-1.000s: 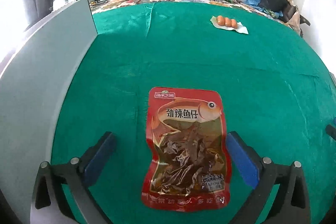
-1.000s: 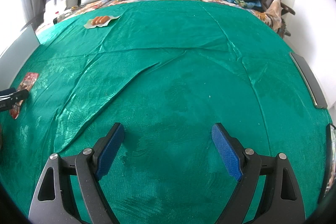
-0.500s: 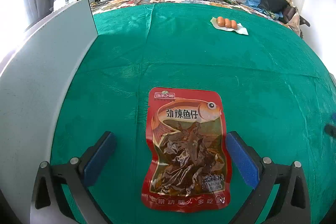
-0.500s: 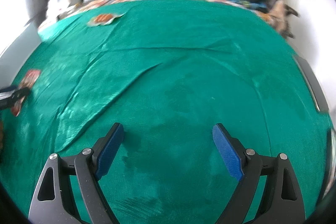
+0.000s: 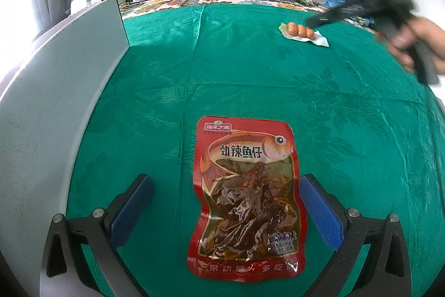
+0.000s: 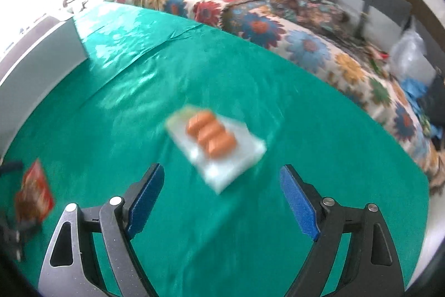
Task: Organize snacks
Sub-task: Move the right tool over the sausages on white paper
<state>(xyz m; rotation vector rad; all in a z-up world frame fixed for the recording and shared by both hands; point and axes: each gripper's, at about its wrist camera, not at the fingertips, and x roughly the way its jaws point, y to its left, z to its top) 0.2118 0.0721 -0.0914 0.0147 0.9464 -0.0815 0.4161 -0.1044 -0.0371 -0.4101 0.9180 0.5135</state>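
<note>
Right gripper swung over from bare cloth to sausage pack at frame centre, jaws wide, empty; likely next pick. Left gripper unchanged, wide open, empty, straddling red fish snack pouch flat on green tabletop, lower centre.

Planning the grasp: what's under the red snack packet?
The red snack packet lies flat on the green cloth, between the open left gripper. Anything beneath the packet is hidden.
</note>
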